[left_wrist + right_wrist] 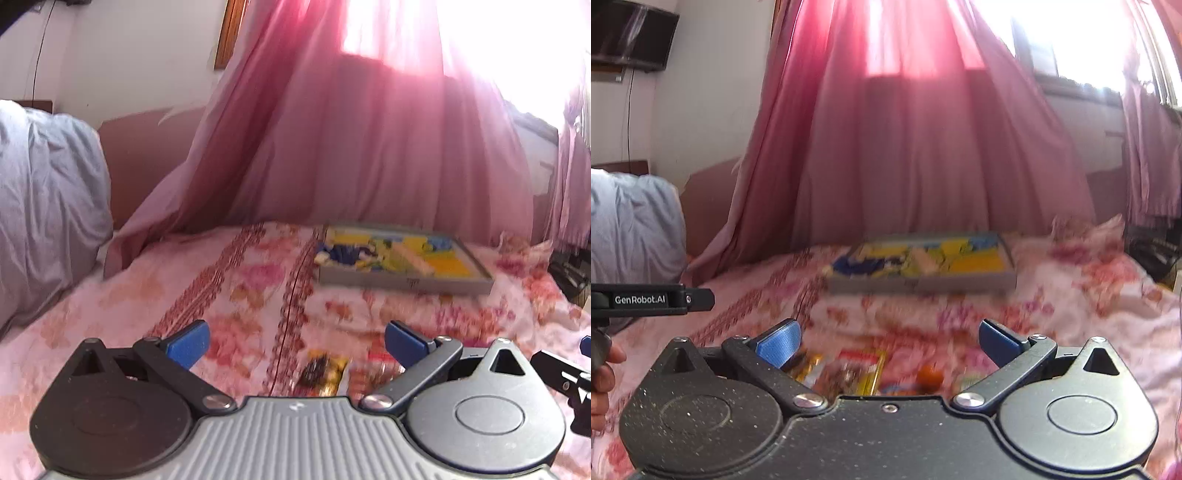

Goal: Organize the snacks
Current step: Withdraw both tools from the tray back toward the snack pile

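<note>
Just below L gripper point(297, 343): snack pkt point(325, 373).

Bed point(140, 295) covered with pink floral sheet, red patterned stripes running front to back. Grey tray point(402, 282) lies flat toward far side, filled with yellow and blue packets, blurred. Loose snack packets point(857, 369) lie on sheet at near edge, gold, red, orange, blurred. Pale blue pillow point(44, 206) rests at left end. Pink curtain hem point(155, 229) drapes onto far edge.
</note>
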Demonstrator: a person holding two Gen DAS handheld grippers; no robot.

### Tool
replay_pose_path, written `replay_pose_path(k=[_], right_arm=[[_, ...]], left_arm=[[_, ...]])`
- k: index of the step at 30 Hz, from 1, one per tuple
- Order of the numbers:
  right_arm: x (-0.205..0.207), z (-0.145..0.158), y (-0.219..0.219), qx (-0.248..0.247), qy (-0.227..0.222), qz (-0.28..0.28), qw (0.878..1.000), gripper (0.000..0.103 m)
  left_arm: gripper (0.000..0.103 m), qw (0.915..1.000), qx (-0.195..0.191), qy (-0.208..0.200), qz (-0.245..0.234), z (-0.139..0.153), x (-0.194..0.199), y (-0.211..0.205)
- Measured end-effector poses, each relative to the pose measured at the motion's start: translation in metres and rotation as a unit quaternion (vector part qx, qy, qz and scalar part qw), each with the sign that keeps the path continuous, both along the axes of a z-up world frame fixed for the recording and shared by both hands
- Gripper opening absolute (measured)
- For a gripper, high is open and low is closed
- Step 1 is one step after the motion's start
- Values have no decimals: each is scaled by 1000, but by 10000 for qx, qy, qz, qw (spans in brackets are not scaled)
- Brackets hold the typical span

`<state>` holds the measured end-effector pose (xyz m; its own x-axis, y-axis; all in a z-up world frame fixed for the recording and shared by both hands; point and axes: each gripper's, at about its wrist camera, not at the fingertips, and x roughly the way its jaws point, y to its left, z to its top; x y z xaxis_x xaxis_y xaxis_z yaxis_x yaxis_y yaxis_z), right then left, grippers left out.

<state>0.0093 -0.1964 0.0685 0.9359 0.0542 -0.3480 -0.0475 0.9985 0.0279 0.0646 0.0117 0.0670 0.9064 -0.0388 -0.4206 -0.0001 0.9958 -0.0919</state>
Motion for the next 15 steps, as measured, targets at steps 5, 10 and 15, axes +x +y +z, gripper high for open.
replay_pose_path(k=[5, 10, 15], right_arm=[[0, -18, 8, 41, 322, 68, 9994, 102], [6, -34, 14, 27, 581, 144, 9982, 102], [16, -45, 14, 82, 787, 123, 9968, 102]], left_arm=[[103, 9995, 104, 283, 13, -20, -3, 3], [103, 9979, 146, 631, -49, -38, 0, 7], [103, 9957, 240, 881, -135, -53, 6, 6]])
